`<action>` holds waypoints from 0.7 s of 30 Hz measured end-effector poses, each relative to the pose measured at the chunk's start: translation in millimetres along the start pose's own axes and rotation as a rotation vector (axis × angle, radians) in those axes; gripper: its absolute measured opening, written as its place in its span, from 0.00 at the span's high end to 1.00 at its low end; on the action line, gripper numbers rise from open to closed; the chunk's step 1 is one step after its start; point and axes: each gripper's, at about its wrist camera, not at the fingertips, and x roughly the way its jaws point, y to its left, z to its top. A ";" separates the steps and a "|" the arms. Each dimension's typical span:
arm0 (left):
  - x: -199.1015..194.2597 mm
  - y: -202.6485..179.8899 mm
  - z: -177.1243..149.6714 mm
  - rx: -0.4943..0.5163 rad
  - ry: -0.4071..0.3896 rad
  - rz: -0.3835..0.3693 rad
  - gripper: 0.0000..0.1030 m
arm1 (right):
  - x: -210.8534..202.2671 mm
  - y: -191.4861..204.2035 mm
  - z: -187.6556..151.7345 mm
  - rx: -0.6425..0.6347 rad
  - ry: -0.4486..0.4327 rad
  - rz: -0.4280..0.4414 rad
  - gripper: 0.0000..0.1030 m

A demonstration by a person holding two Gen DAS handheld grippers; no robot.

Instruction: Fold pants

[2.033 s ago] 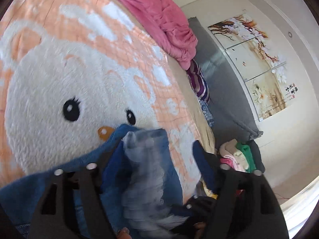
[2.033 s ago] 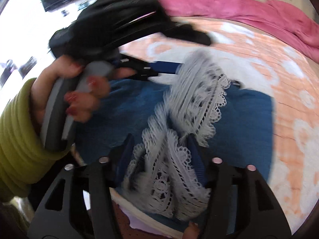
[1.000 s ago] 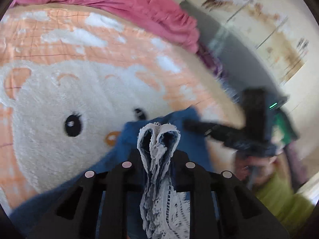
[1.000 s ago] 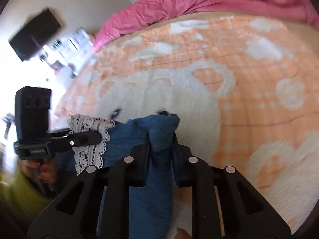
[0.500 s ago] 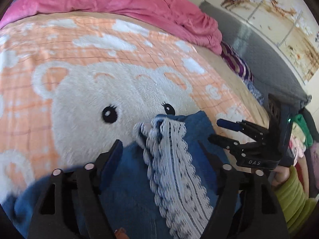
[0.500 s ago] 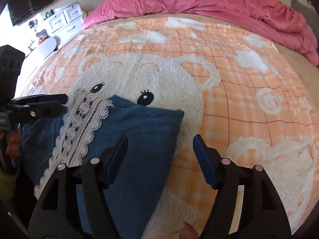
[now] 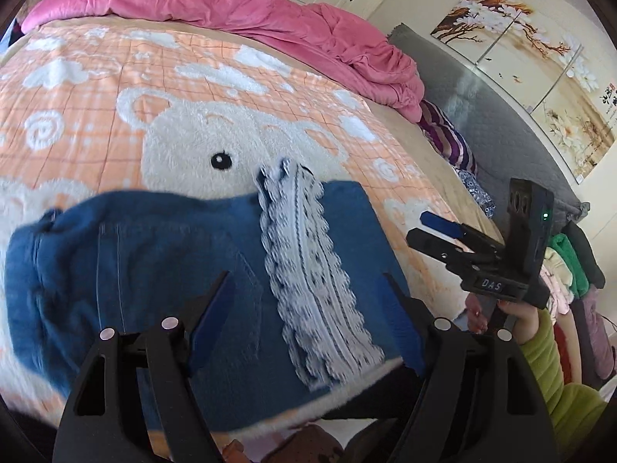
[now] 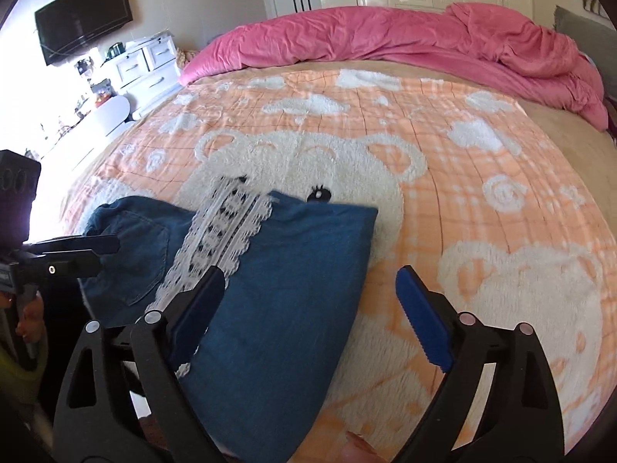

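Bedroom; orange bear blanket covers bed. Folded blue pants lie on blanket, just ahead of both grippers, white lace trim on top. Left gripper spread wide above pants, gripping nothing. Right gripper likewise wide, empty. Pink duvet bunched well beyond.

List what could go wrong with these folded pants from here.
1. The pants lie near the bed's front edge, so a nudge might slide them off.
2. The lace trim is openwork; a fingertip of the open left gripper could snag it.
3. The open right gripper straddles the fold's edge and might drag it loose.
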 end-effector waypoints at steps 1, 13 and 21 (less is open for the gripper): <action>-0.7 -1.8 -5.8 0.001 0.010 -0.002 0.28 | -1.6 0.8 -3.8 0.005 0.003 0.003 0.18; 23.2 -12.5 -45.5 0.025 0.150 -0.018 0.29 | -4.6 9.2 -43.7 0.023 0.073 -0.046 0.14; 45.9 -0.6 -49.6 -0.042 0.187 -0.038 0.48 | 6.9 23.2 -55.3 -0.037 0.140 -0.079 0.14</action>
